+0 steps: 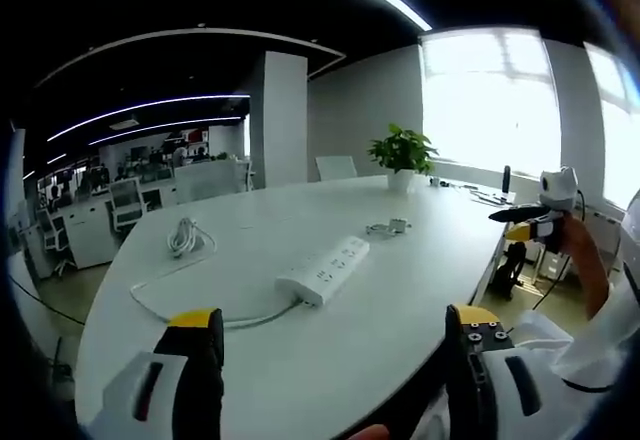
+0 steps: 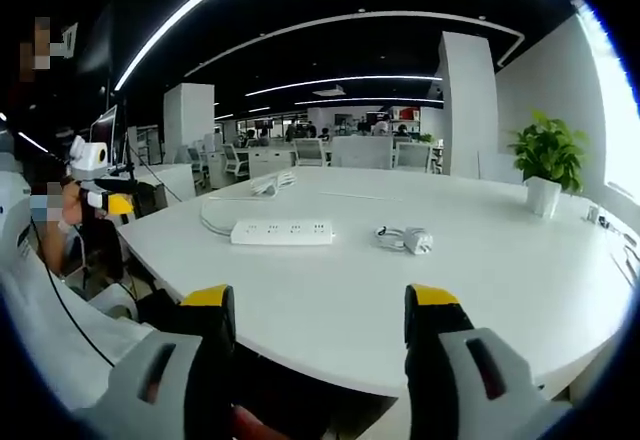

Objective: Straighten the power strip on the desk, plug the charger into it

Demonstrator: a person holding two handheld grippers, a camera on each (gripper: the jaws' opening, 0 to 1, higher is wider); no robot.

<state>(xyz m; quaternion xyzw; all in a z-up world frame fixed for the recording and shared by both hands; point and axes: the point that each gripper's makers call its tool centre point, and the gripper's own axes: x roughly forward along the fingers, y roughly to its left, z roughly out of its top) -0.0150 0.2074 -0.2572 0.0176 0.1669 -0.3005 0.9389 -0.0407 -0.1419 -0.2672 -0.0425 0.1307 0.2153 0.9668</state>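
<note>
A white power strip [image 1: 324,273] lies slantwise on the white desk [image 1: 300,360], its white cord running off to the left. In the right gripper view the power strip [image 2: 282,232] lies level, with the white charger and its coiled cable [image 2: 403,239] to its right. The charger [image 1: 389,227] sits beyond the strip in the left gripper view. My left gripper [image 1: 335,335] stands open above the desk's near edge, holding nothing. Also open and empty, my right gripper [image 2: 320,310] hovers at the desk edge, short of the strip. The other gripper [image 2: 105,203] appears far left, and the other gripper [image 1: 530,228] far right.
A second coiled white cable [image 1: 184,237] lies at the desk's far left. A potted plant [image 1: 402,156] stands at the far end near the window. Small items [image 1: 490,196] lie by the window-side edge. Office desks and chairs [image 1: 125,205] fill the room behind. A white sleeve [image 1: 560,350] is close by.
</note>
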